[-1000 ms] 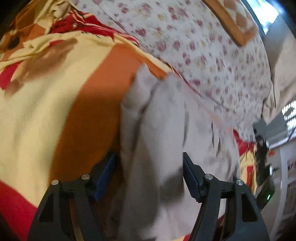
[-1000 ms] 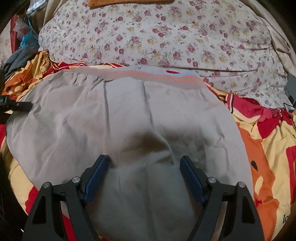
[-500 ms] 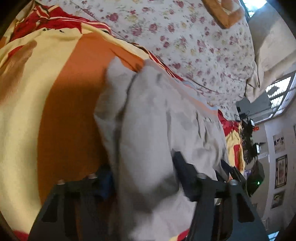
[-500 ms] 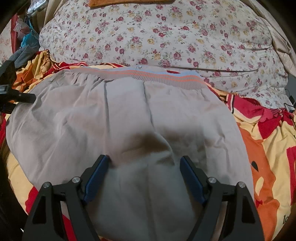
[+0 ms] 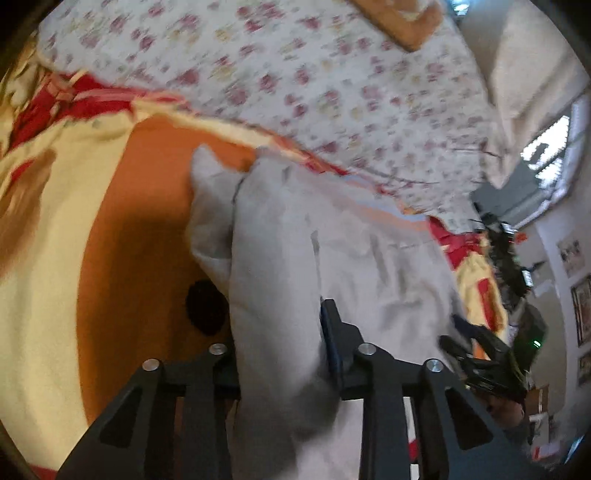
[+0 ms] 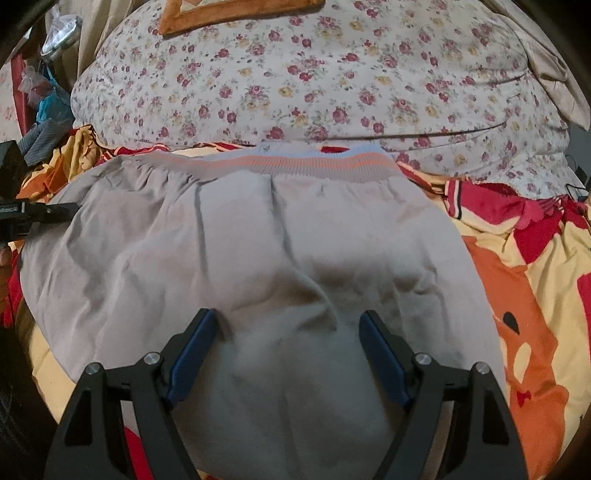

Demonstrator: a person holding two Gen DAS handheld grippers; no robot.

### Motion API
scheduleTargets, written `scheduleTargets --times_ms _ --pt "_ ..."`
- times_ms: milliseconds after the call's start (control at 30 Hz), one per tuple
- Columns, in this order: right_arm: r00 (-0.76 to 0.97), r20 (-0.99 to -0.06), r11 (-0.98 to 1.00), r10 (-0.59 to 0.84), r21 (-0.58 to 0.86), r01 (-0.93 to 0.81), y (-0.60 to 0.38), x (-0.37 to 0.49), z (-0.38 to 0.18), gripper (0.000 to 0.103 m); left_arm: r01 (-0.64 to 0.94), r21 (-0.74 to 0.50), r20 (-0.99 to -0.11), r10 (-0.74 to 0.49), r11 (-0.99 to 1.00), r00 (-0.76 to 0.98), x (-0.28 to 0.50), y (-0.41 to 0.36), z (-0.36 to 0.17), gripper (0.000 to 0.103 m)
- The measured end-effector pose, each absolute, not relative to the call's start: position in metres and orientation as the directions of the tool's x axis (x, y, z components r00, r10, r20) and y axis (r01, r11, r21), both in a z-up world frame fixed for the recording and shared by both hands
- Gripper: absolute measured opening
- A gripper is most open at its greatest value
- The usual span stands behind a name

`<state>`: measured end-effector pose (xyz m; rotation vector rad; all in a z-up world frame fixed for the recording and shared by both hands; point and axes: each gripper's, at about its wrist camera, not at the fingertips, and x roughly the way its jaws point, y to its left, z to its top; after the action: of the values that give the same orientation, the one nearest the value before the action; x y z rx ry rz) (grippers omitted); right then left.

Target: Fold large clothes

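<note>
**Left side of the grey garment gathered for the fold**

The biggest thing I have in front of me is the bedspread (image 6: 535, 302), orange, yellow and red, which serves as my folding surface. Behind it sits the floral pillow (image 6: 332, 74), out of the way at the head of the bed, with an orange-edged cushion (image 6: 229, 11) on top of it.

Spread flat across the bedspread is the grey garment (image 6: 240, 240), its striped waistband (image 6: 295, 164) lying nearest the pillow. I judge it was laid out wide like this so that a side can be brought over toward the middle.

My left gripper (image 5: 280, 339) is clenched on a bunched ridge of the garment's left edge; the cloth fills the gap between the fingers and rises in a thick fold ahead of them. That view is blurred, so the exact bite is hard to read. From the right wrist view, this gripper shows as a dark shape at the garment's left margin.

My right gripper (image 6: 288, 350) hovers over the near middle of the cloth with its fingers spread wide, holding nothing. I take it to be placed there to pin or steady the fabric, though I cannot tell whether it touches.
</note>
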<state>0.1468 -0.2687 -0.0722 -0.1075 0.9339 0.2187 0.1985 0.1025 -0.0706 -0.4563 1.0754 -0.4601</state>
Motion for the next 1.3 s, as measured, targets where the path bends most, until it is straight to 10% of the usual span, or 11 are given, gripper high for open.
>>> scheduleTargets --times_ms 667,933,1300 --pt "0.697 -0.716 0.988 0.028 0.124 0.088 -0.384 0.117 -0.053 0.081 0.065 -0.471 -0.780 -0.450 0.880 0.436 0.209 0.159 -0.043 0.002" --pt "0.570 -0.820 0.999 0.051 0.044 -0.026 -0.344 0.129 -0.086 0.081 0.178 -0.525 -0.650 -0.527 0.832 0.548 0.203 0.050 0.033 0.002" --pt "0.542 -0.829 0.985 0.135 0.173 0.019 -0.373 0.118 -0.088 0.081 0.240 -0.442 -0.730 -0.502 0.864 0.464 0.230 -0.144 0.014 0.000"
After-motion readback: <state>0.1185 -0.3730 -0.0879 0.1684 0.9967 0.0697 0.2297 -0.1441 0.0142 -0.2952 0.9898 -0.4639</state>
